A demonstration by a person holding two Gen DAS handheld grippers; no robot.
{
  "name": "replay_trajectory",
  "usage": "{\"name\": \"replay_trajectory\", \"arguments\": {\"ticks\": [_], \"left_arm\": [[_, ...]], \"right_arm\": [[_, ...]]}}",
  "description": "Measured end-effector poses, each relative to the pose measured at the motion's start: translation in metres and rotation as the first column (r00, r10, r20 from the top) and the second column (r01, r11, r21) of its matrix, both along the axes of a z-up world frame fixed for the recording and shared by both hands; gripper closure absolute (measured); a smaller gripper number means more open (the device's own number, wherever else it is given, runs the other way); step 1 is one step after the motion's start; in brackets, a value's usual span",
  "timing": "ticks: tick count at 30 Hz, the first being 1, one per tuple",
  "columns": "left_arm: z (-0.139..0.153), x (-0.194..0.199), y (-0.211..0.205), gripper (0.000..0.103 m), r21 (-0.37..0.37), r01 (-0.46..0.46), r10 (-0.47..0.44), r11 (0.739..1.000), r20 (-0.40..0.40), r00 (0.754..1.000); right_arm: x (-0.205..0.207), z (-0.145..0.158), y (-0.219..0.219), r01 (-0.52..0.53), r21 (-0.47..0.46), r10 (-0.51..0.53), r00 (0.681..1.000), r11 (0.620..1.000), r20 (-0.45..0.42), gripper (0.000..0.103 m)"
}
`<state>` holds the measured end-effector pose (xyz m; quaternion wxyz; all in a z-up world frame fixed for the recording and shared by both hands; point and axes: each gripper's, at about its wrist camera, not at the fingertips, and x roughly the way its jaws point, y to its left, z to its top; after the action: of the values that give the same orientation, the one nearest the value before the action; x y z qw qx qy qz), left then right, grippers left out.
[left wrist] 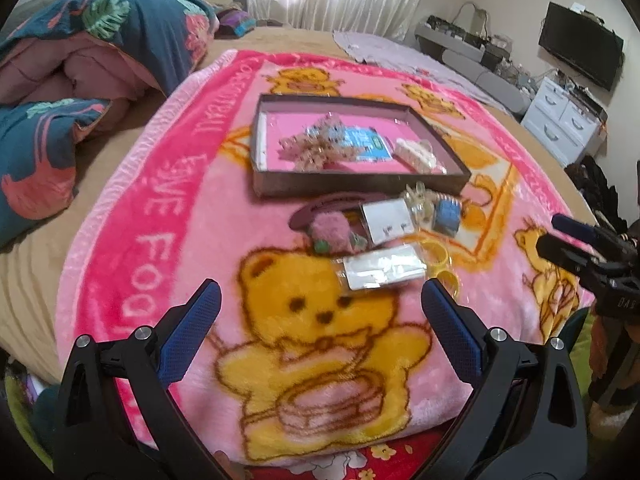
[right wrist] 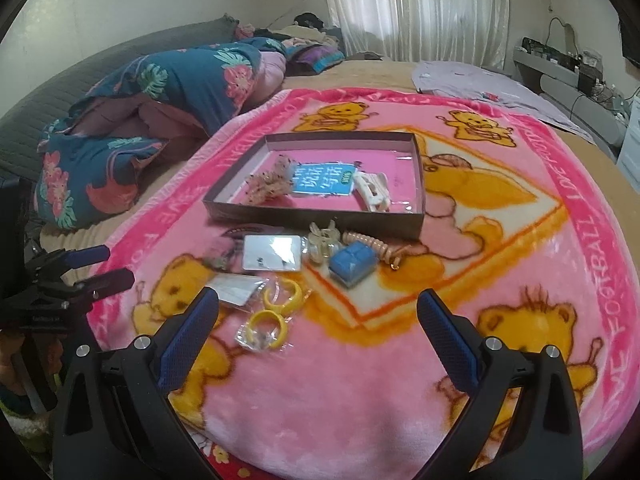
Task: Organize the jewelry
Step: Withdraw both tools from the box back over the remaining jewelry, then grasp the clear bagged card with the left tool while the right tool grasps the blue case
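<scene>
Shallow box (right wrist: pixel 320 220) holds hair clip (right wrist: pixel 372 192), blue card (right wrist: pixel 322 182).

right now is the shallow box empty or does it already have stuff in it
Not empty: the box holds a blue card, a white hair claw and a beaded cluster.

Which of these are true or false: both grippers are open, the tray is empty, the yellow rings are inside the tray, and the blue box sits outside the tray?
1. Both the left gripper and the right gripper are open and hold nothing. True.
2. The tray is empty. False: a white hair clip and a blue card lie in it.
3. The yellow rings are inside the tray. False: they lie on the pink blanket.
4. The blue box sits outside the tray. True.
</scene>
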<state>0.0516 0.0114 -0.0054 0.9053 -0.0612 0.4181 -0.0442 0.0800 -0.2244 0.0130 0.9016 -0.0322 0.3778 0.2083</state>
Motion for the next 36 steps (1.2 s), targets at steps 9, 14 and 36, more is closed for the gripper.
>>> {"name": "replay_trajectory", "arguments": {"ticks": [9, 14, 36], "left_arm": [[-0.038, 0.013, -0.027, 0.009, -0.003, 0.069, -0.069, 0.998, -0.093, 0.993], [-0.052, 0.029, -0.032, 0.009, -0.058, 0.070, -0.076, 0.996, -0.120, 0.990], [-0.073, 0.074, -0.044, 0.031, -0.118, 0.080, -0.095, 0.990, -0.129, 0.987]], "right_arm": [[0.012, -0.010, -0.023, 0.068, -0.008, -0.068, 0.998, 0.998, -0.008, 0.004], [0.020, -0.018, -0.030, 0.089, -0.015, -0.089, 0.996, 0.996, -0.020, 0.004], [0.085, -0.061, -0.009, 0.036, -0.012, -0.038, 0.988, 0.999, -0.150, 0.010]]}}
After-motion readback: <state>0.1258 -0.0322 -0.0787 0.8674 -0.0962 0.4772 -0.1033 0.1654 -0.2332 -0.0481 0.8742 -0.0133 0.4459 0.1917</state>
